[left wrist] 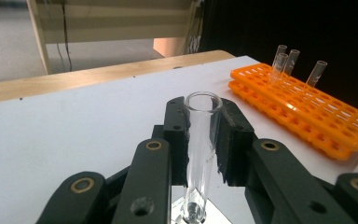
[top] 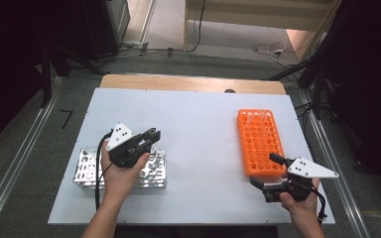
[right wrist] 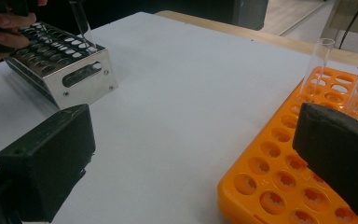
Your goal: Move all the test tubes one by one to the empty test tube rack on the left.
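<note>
My left gripper (left wrist: pixel 204 135) is shut on a clear glass test tube (left wrist: pixel 201 140), held upright, with its lower end at the top of a metal tube rack (top: pixel 87 171). In the high view this gripper (top: pixel 149 136) hovers over the rack's right end at the table's left. In the right gripper view the same tube (right wrist: pixel 81 21) stands slanted over the metal rack (right wrist: pixel 60 65). An orange tube rack (top: pixel 260 141) lies at the right and holds three tubes (left wrist: pixel 291 58) at its far end. My right gripper (top: pixel 267 171) stands open and holds nothing at the orange rack's (right wrist: pixel 279 177) near end.
The white tabletop (top: pixel 198 129) stretches bare between the two racks. A wooden strip (top: pixel 193 83) borders its far edge. Beyond it are floor cables (top: pixel 270 49) and dark equipment on both sides.
</note>
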Demonstrator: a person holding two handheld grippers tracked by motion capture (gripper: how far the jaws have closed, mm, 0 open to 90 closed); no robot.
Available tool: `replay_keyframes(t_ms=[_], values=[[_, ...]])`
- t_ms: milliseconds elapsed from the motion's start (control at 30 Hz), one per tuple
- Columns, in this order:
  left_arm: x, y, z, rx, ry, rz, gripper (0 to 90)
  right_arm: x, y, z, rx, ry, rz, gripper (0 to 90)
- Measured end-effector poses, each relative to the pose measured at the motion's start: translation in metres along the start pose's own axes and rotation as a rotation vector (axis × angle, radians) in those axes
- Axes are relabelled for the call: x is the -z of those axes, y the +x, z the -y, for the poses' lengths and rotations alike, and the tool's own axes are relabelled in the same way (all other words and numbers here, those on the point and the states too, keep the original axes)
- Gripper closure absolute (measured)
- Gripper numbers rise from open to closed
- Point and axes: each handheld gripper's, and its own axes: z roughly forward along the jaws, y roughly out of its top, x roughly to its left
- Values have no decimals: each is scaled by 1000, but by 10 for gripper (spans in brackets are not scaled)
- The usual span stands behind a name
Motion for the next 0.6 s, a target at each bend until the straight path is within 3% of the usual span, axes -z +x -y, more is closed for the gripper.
replay_keyframes(t_ms=[600], values=[[-11, -1, 4, 11, 108, -24, 761, 1, 0, 0, 5, -3, 5, 0]])
